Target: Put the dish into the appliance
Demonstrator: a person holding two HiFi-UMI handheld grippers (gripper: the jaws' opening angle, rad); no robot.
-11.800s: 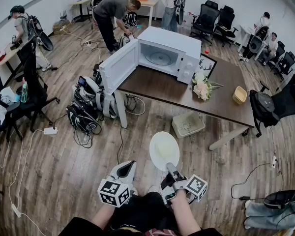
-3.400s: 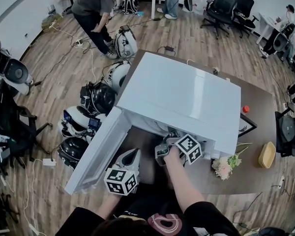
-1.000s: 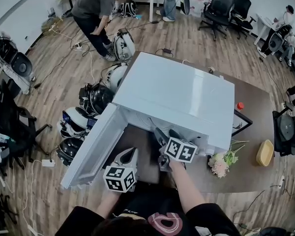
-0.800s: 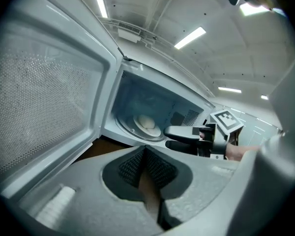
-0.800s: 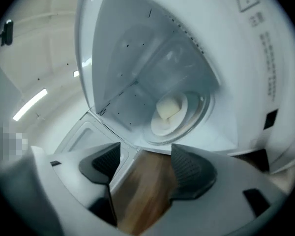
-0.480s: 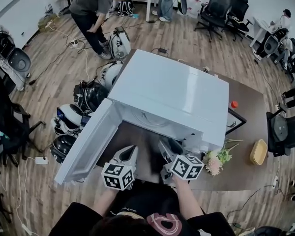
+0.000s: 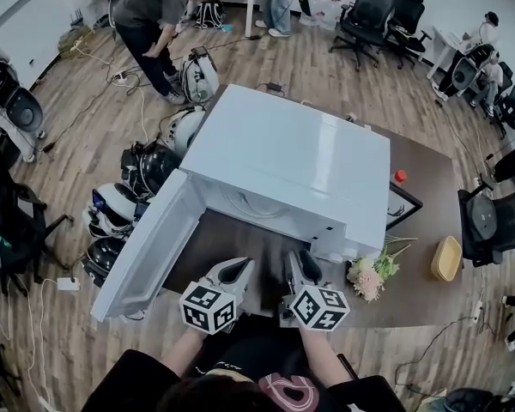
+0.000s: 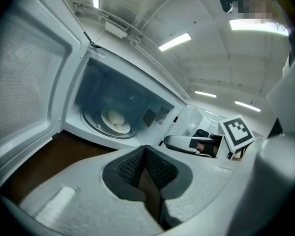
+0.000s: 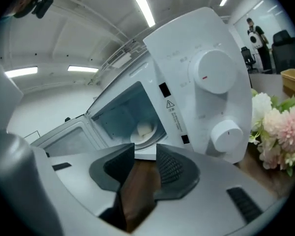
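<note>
The white microwave [image 7: 292, 157] stands on the brown table [image 7: 416, 230] with its door [image 7: 146, 243] swung open to the left. The pale dish [image 8: 117, 118] lies on the turntable inside, and the right gripper view also shows the dish [image 9: 145, 131] there. Both grippers hover over the table in front of the opening, outside the microwave. My left gripper [image 7: 232, 269] is shut, its pads meeting with nothing held [image 8: 145, 154]. My right gripper [image 7: 305, 264] has its jaws closing, a gap still between them and nothing in it [image 9: 143, 156].
A bunch of pink and white flowers [image 7: 366, 275] lies just right of the microwave, near my right gripper. A yellow basket [image 7: 446, 258], a dark frame [image 7: 403, 204] and a small red object [image 7: 399, 176] sit further right. Helmets [image 7: 124, 209] crowd the floor left of the table.
My right gripper has drawn back out of the microwave's opening toward me and its jaws have narrowed. The left gripper has stayed low in front of the door.
</note>
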